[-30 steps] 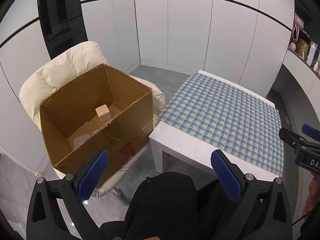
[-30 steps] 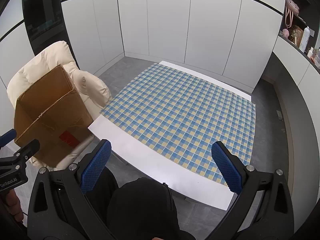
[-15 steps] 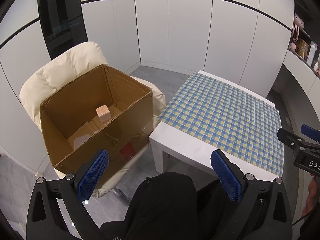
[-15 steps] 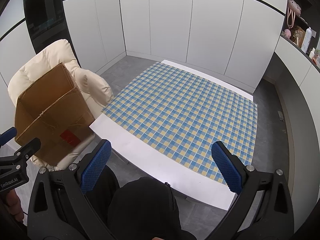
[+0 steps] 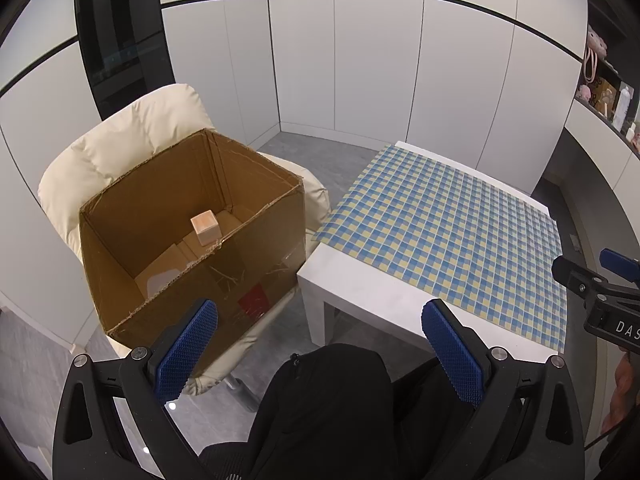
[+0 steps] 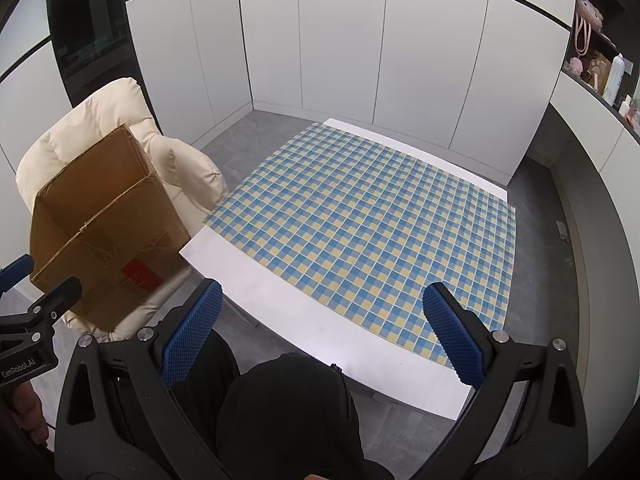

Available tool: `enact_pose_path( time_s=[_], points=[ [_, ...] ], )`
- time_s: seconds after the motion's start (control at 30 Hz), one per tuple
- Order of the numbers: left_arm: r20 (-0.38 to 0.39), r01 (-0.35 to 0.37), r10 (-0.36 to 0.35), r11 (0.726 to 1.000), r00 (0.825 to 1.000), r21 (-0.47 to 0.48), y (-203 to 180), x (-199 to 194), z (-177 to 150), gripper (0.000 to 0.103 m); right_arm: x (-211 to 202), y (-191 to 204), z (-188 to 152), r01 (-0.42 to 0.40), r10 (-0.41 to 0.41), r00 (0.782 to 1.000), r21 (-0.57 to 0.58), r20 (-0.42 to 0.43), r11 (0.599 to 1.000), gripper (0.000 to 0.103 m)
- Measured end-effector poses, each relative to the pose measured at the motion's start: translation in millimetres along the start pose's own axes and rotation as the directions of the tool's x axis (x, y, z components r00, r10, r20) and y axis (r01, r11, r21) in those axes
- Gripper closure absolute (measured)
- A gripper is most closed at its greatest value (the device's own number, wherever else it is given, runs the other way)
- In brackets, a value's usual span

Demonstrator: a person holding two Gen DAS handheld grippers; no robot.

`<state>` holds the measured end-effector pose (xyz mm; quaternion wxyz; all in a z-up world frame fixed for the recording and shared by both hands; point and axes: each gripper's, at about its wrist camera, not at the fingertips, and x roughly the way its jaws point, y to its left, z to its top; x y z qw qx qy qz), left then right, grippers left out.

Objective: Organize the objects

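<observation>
White cabinet doors (image 6: 340, 52) are seen behind a white tabletop (image 6: 304, 320) covered by a blue-and-yellow checked cloth (image 6: 368, 232); its near edge is left bare. Both the left gripper (image 5: 320, 344) and the right gripper (image 6: 320, 336) are held wide apart above dark-clothed knees, nothing being gripped or touched. An open cardboard box (image 5: 256, 272) is set on a cream chair (image 5: 132, 140) just beside the tabletop, and a small wooden block (image 5: 205, 227) is seen inside it.

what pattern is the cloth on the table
The cloth is a blue and pale yellow check with thin white lines, clearest in the right wrist view.
</observation>
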<state>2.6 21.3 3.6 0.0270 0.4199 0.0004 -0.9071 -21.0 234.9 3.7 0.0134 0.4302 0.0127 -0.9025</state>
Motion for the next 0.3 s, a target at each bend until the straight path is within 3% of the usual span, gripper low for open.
enact_pose_path(
  time_s=[0.3],
  points=[
    [0.003, 0.007, -0.007, 1.0, 1.0, 0.001, 0.8, -2.6, 0.0, 0.001, 0.6, 1.2, -0.9, -0.002, 0.002, 1.0, -0.003, -0.002, 1.0, 0.001]
  ],
)
